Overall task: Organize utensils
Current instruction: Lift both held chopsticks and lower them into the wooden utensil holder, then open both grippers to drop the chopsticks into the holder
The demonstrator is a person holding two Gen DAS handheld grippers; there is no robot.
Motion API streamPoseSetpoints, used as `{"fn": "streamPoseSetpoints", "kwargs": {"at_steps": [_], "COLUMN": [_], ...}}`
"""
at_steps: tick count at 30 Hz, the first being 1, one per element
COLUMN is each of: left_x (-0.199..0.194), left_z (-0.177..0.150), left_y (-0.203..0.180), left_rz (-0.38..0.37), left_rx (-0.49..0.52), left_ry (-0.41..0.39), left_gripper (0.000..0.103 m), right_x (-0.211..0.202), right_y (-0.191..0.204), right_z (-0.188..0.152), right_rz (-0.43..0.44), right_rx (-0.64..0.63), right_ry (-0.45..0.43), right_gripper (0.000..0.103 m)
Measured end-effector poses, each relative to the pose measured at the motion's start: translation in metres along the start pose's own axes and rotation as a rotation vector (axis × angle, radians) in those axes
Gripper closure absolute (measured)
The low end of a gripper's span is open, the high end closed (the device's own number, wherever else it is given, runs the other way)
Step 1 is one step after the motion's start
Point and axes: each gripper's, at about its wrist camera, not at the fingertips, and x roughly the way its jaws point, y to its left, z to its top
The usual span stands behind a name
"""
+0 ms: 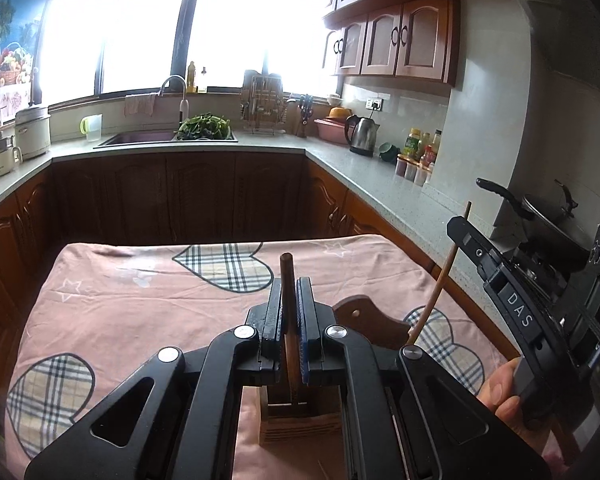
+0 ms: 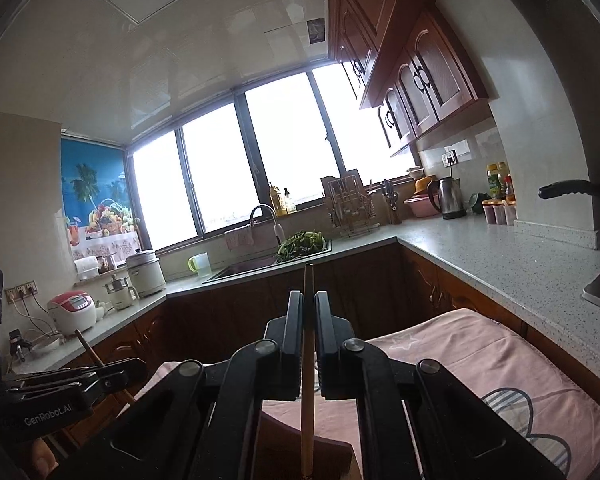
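Observation:
In the left wrist view my left gripper (image 1: 290,284) is shut on a dark brown chopstick (image 1: 287,268) that stands nearly upright. Its lower end reaches down to a wooden utensil holder (image 1: 300,424) just beneath the jaws. At the right, my right gripper (image 1: 456,226) carries a pale chopstick (image 1: 444,276) slanting down toward the holder's shaped back panel (image 1: 364,322). The right wrist view shows the right gripper (image 2: 309,296) shut on that pale chopstick (image 2: 309,276), whose tip hangs over the holder (image 2: 332,454). The left gripper (image 2: 138,364) and dark chopstick (image 2: 85,342) are at the lower left.
The holder stands on a table under a pink cloth (image 1: 120,300) with plaid hearts. A grey countertop (image 1: 360,168) wraps around, with a sink (image 1: 140,138), kettle (image 1: 362,132) and bottles. A wok (image 1: 552,216) sits at the right. A hand (image 1: 500,388) grips the right tool.

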Motion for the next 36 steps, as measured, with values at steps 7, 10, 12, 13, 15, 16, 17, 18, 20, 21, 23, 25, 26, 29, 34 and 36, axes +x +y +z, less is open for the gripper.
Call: {"fn": "streamPoseSetpoints", "kwargs": {"at_steps": [7,10,12,13,15,16,17,18,20,21,23,25,26,29,34,36], "left_x": [0.016,0.015,0.016,0.016,0.017,0.018,0.019,0.02,0.023,0.024,0.027,0.029,0.029,0.029,0.026,0.022], "left_z": [-0.02,-0.021,-0.021,-0.02,-0.019,-0.019,-0.018,-0.018,-0.018,-0.019,-0.02,-0.021,-0.021,-0.021,-0.022,-0.023], "left_y": [0.0,-0.001,-0.001,0.0,0.002,0.003,0.004,0.006,0.007,0.007,0.009,0.011,0.012,0.013,0.015,0.016], "left_rz": [0.014,0.012,0.015,0.018,0.019,0.023,0.026,0.023,0.028,0.03,0.029,0.033,0.039,0.042,0.048,0.039], "left_rx": [-0.015,-0.017,-0.013,-0.012,-0.019,-0.023,-0.03,-0.035,-0.045,-0.049,-0.062,-0.07,-0.073,-0.081,-0.097,-0.105], "left_ry": [0.025,0.028,0.033,0.034,0.041,0.044,0.047,0.051,0.058,0.063,0.076,0.08,0.08,0.079,0.088,0.089], "left_gripper": [0.098,0.098,0.098,0.098,0.098,0.098,0.098,0.098,0.097,0.096,0.09,0.078,0.068,0.059,0.038,0.032], "right_x": [0.006,0.008,0.007,0.007,0.007,0.008,0.009,0.009,0.012,0.013,0.014,0.013,0.012,0.011,0.007,0.002], "right_y": [-0.01,-0.011,-0.014,-0.015,-0.019,-0.02,-0.022,-0.024,-0.026,-0.027,-0.029,-0.03,-0.03,-0.03,-0.033,-0.036], "right_z": [-0.019,-0.024,-0.025,-0.023,-0.021,-0.02,-0.019,-0.019,-0.019,-0.02,-0.022,-0.023,-0.023,-0.024,-0.023,-0.022], "right_rz": [-0.004,-0.006,-0.008,-0.008,-0.003,-0.007,-0.008,-0.008,-0.014,-0.015,-0.021,-0.019,-0.02,-0.01,-0.008,-0.006], "right_rx": [0.032,0.032,0.036,0.039,0.053,0.054,0.057,0.063,0.066,0.069,0.076,0.078,0.078,0.085,0.11,0.135], "right_ry": [0.067,0.109,0.121,0.133,0.155,0.169,0.182,0.19,0.215,0.228,0.246,0.252,0.254,0.27,0.299,0.295], "right_gripper": [0.098,0.098,0.097,0.097,0.097,0.097,0.097,0.097,0.096,0.095,0.093,0.093,0.093,0.092,0.076,0.061]}}
